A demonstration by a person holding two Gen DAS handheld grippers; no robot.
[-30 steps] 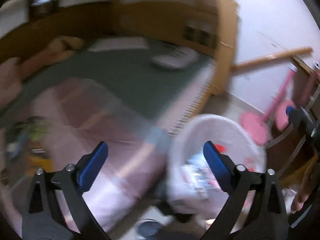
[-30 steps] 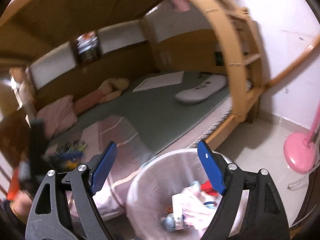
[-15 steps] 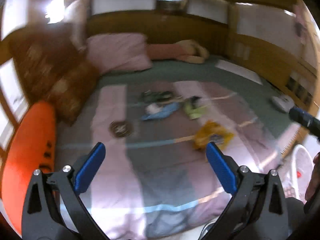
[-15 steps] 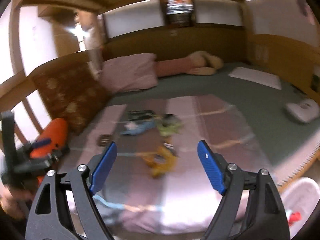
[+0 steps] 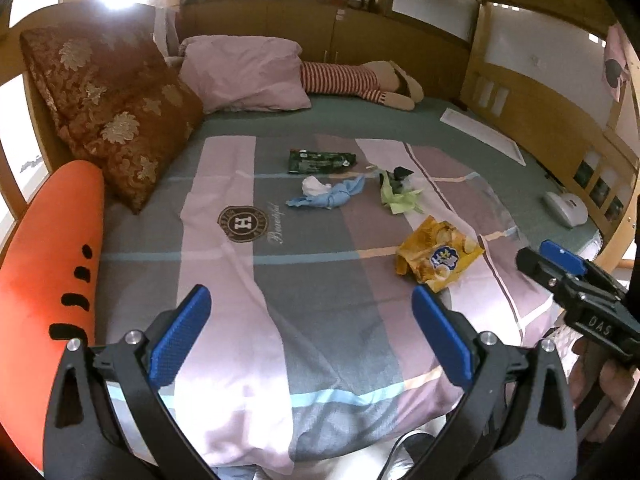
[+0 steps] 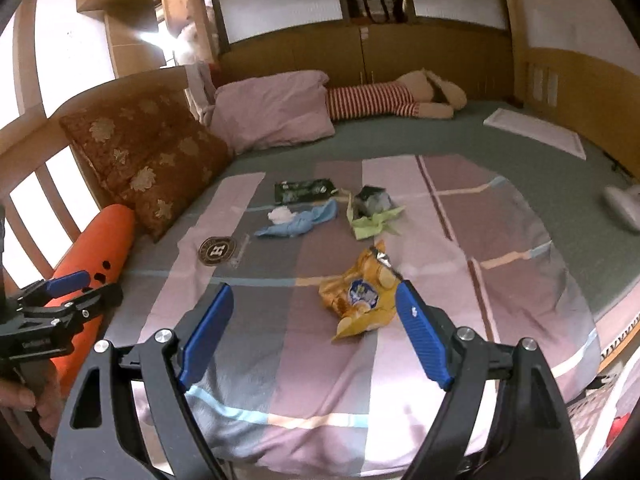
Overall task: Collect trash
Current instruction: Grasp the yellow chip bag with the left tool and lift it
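Presently left gripper and right gripper both gape wide, holding nothing, above the quilt; yellow chip bag lies just ahead, other wrappers beyond.

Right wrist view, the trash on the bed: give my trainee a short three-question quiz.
1. True or false: the right gripper holds the yellow crinkled chip bag.
2. Which lies nearest the brown floral cushion?
A. dark green flat wrapper
B. light green crumpled paper
C. chip bag
3. Fill in: the white tissue wad touches the ____ crumpled cloth.

Key: 1 false; 2 A; 3 blue.
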